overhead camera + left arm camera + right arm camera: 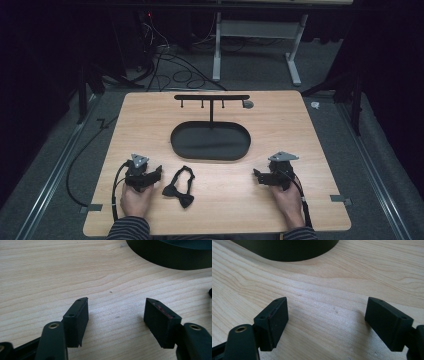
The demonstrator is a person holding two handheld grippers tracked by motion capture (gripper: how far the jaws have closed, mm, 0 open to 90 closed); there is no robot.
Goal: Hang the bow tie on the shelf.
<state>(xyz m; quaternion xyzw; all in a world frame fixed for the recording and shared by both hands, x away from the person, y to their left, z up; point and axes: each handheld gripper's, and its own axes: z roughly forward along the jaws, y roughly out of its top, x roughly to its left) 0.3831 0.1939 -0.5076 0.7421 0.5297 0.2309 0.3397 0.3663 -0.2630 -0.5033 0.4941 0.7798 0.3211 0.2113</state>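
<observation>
A black bow tie (179, 188) lies flat on the wooden table (150, 115), between my two hands. My left gripper (156, 172) rests on the table just left of the bow tie, its jaws wide apart over bare wood (116, 312). My right gripper (257, 176) sits at the right, also open with nothing between its pads (325, 315). A black stand with an oval dish base (177, 145) and a hook bar (212, 97) on a thin post stands at the table's middle back. The dish's dark wall (172, 257) (287, 250) crosses the top of both gripper views.
Beyond the table's far edge are loose cables (170, 65) and the white legs of another desk (217, 55) on grey carpet. Metal rails (50, 175) run along both sides of the table. Tape marks (341, 200) sit near the front corners.
</observation>
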